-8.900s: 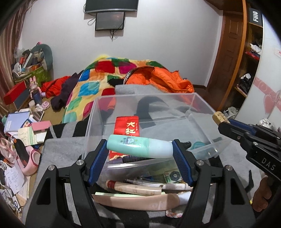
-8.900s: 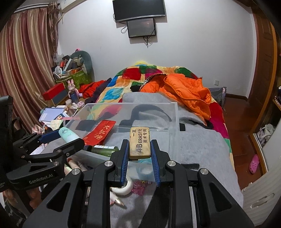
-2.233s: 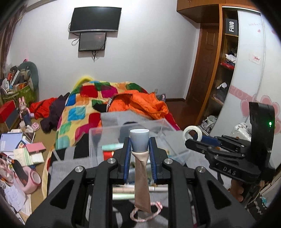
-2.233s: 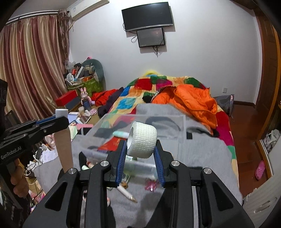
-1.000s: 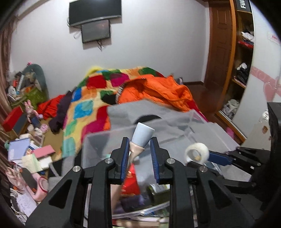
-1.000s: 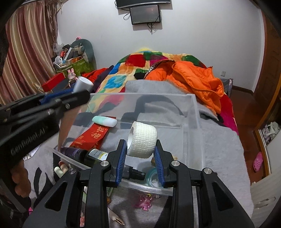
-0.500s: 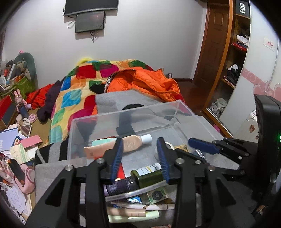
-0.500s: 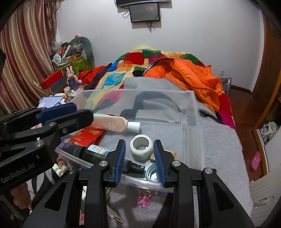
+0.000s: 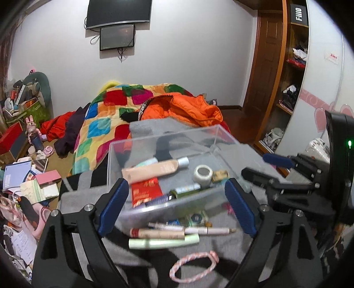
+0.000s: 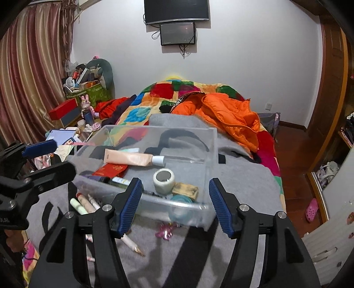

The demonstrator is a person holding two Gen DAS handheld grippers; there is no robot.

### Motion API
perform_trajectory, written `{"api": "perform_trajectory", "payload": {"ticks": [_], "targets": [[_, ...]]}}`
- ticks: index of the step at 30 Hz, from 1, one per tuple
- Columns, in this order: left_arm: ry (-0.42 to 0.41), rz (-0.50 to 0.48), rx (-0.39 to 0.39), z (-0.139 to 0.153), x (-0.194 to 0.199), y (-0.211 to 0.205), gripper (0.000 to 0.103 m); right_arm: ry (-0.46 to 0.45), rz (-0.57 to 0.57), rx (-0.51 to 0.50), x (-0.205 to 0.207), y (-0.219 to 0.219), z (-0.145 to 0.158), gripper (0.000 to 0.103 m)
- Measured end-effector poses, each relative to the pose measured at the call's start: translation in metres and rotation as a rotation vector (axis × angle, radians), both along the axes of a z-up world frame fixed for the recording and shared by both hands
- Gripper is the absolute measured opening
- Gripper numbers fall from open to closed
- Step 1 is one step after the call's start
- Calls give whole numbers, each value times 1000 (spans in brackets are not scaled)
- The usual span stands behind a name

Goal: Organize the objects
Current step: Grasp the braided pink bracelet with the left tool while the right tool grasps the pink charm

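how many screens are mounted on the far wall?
2. A large dark TV sits high on the white wall, and a smaller monitor hangs directly beneath it, cables dangling below. Both appear off. None seem hidden.

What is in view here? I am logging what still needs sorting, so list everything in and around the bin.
clear bin: 1, transparent, on grey blanket
beige tube: 1, in bin
white tape roll: 1, in bin
eraser: 1, tan, beside tape
red envelope: 1, in bin
dark bottle: 1, in bin
pens and tubes: several, outside bin
pink cord loop: 1, on blanket
left gripper: open, empty
right gripper: open, empty
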State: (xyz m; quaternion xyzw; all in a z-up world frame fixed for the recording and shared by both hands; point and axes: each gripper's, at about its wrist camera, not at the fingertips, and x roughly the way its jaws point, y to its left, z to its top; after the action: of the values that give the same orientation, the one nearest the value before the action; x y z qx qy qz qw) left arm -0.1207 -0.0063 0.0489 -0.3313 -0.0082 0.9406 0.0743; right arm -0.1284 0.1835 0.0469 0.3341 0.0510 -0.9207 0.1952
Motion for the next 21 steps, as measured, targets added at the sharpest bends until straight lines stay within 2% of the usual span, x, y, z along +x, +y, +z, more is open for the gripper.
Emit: {"api": "perform_trajectory", "payload": {"ticks": [8,12,21], "targets": [[-93,-21,17,-34,25,2,94,-44,-21,42,10,16,-22,60],[-150,-47,-13,-58,35,11,94,-82,-24,54,14,23,-36,60],[-264,-67,-10,-100,34,17,94,-190,-2,73,7,21,-69,60]]}}
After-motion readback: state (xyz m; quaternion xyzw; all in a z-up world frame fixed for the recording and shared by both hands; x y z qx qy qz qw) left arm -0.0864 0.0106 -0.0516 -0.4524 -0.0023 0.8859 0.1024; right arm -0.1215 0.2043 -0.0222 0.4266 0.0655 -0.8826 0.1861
